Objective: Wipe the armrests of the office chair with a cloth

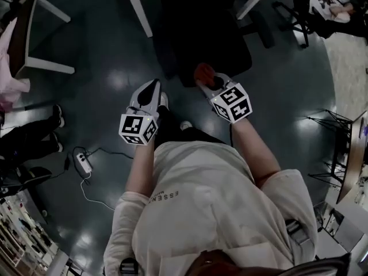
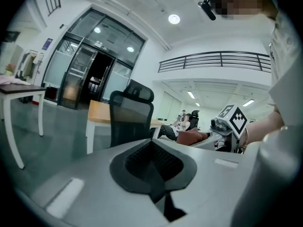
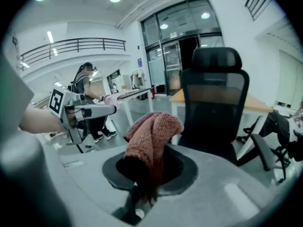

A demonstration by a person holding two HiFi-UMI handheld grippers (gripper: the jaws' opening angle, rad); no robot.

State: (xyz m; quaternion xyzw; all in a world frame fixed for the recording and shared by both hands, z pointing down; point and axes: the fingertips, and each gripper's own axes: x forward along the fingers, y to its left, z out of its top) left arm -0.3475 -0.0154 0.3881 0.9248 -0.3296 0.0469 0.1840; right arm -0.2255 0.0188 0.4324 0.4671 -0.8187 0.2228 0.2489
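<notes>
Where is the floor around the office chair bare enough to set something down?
Bare dark floor lies between the white table frame and the black office chair, and right of the chair, towards the black wire stand. Crowded lower left: white power strip, cable, someone's shoes.

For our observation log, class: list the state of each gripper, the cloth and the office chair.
left gripper: shut, empty.
right gripper: shut on the cloth.
cloth: bunched, clamped between the right gripper's jaws.
office chair: upright, unoccupied, touched by neither gripper.
</notes>
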